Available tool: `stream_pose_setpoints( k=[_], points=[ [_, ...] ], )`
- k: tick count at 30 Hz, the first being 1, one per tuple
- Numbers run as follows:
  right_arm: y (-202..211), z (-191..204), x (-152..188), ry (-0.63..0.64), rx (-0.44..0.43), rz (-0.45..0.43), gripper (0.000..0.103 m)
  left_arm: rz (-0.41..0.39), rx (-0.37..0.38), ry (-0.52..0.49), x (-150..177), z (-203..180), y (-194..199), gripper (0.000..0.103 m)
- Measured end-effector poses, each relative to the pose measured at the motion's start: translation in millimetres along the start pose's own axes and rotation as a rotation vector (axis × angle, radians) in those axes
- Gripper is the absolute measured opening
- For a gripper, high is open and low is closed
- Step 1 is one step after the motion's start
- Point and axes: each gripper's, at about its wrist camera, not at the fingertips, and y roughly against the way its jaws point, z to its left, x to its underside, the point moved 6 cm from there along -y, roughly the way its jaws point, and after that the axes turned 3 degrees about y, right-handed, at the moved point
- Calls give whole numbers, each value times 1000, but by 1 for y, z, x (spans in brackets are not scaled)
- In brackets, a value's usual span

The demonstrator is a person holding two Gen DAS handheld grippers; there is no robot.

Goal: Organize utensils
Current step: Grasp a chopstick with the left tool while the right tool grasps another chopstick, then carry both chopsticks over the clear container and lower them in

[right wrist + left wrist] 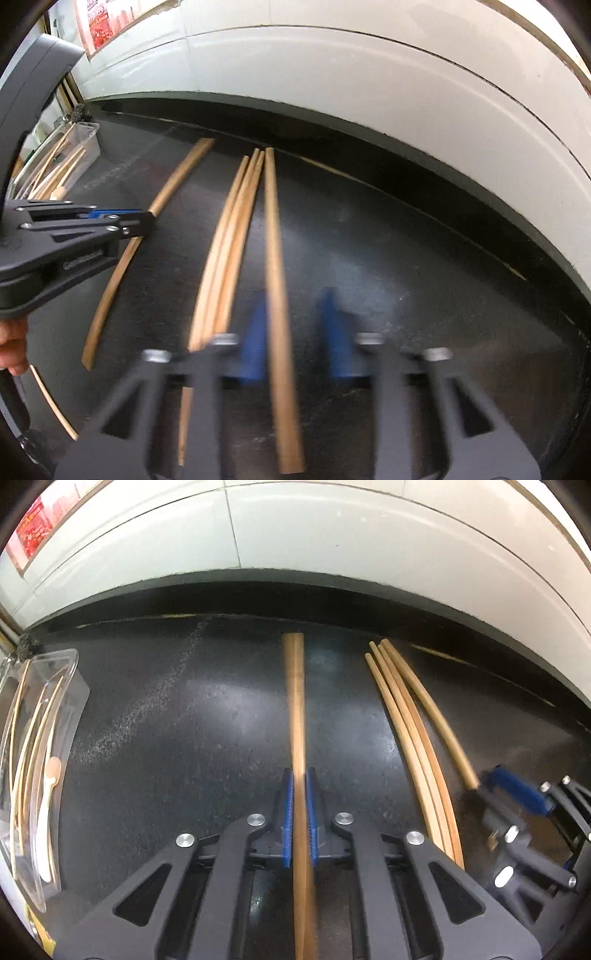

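Note:
Several wooden chopsticks lie on a black counter. My left gripper [300, 805] is shut on a pair of chopsticks [295, 701]; it also shows in the right wrist view [142, 221], shut on that pair [177, 177]. A group of three chopsticks [410, 738] lies to its right, also seen in the right wrist view [229, 236]. My right gripper [295, 332] is open, blurred by motion, with a single chopstick [275, 258] between its fingers near the left pad. It shows in the left wrist view [517, 790] at that chopstick [436, 716].
A clear plastic tray [75, 686] at the far left holds several chopsticks and a small spoon; it shows in the right wrist view [90, 142]. A pale tiled wall [332, 535] rises behind the counter's back edge. My hand [13, 343] is at the left edge.

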Motion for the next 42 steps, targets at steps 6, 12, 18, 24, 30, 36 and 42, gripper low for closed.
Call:
stream_pose_setpoints(
  k=[6,12,18,24,30,36,42],
  points=[
    [3,-4,1,-109,-40,41,8,6,43,-48,2,0,5,6],
    [16,-4,2,-196,-88,34,7,35,81,-31,13,10,4,6],
    [39,-1,-5,-210,-80,-6,7,25,90,-12,19,27,20,6],
    [67,4,-1,-255,-78,-47,7,-16,106,-32,21,45,48,6],
    [88,23,6,-298,-55,-81,7,-88,114,-101,28,55,80,6],
    [106,53,8,-377,-41,-128,7,-108,133,-153,34,87,105,6],
    [117,111,-6,-421,-91,-154,7,-101,178,-187,38,122,123,6]
  ],
)
